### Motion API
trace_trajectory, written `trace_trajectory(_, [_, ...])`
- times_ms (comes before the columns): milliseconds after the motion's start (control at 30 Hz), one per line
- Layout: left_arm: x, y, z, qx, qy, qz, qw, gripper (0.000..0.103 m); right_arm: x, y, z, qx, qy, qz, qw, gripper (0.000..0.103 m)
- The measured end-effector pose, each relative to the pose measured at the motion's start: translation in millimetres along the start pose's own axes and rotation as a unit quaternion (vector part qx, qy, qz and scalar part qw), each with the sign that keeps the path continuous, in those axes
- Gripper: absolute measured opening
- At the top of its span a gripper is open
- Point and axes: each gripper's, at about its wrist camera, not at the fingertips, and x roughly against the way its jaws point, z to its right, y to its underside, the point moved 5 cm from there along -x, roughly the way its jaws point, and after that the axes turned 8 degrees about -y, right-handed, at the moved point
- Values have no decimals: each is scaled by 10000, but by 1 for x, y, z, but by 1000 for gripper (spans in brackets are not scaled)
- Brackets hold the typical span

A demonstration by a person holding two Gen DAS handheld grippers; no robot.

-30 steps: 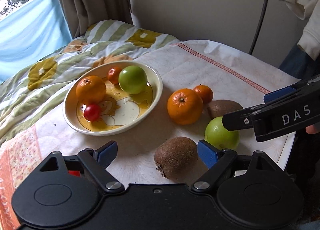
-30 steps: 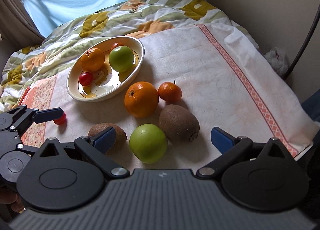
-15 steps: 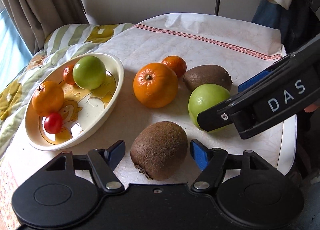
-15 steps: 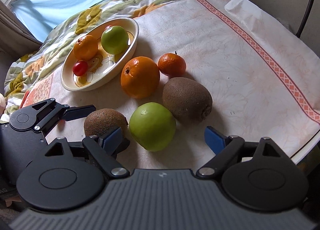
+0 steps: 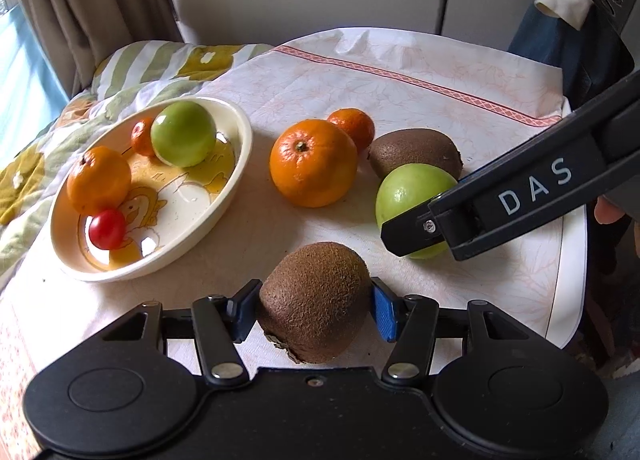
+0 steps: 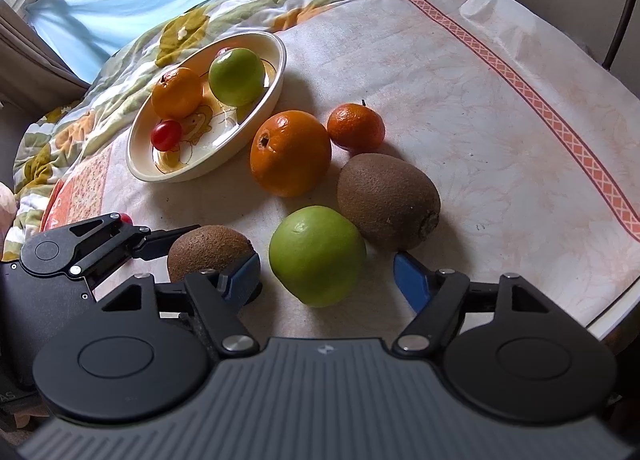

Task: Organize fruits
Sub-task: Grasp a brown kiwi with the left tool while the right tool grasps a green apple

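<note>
My left gripper (image 5: 314,306) is shut on a brown kiwi (image 5: 314,302), its blue pads touching both sides. The same kiwi (image 6: 210,250) shows in the right wrist view. My right gripper (image 6: 326,274) is open, its jaws either side of a green apple (image 6: 316,256) and apart from it; the apple (image 5: 412,195) also shows in the left wrist view. A second kiwi (image 6: 386,199), a large orange (image 6: 290,151) and a small tangerine (image 6: 355,127) lie on the cloth. A cream bowl (image 6: 256,117) holds an orange, a green apple, a cherry tomato and a small tangerine.
The white table edge (image 6: 612,312) is near on the right. A floral quilt (image 6: 240,7) lies behind the bowl. A red cherry tomato (image 6: 126,217) sits on the cloth behind the left gripper. A wall and curtain (image 5: 100,11) stand at the back.
My left gripper moved in and closed on the near kiwi. My right gripper moved forward until its open jaws came either side of the green apple.
</note>
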Motion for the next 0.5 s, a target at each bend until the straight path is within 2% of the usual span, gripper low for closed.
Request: trace_trajectory(500, [19,15,-15,1008,-394,-180,9940,61,-9,-2,1,21,-66,-95,9999,78])
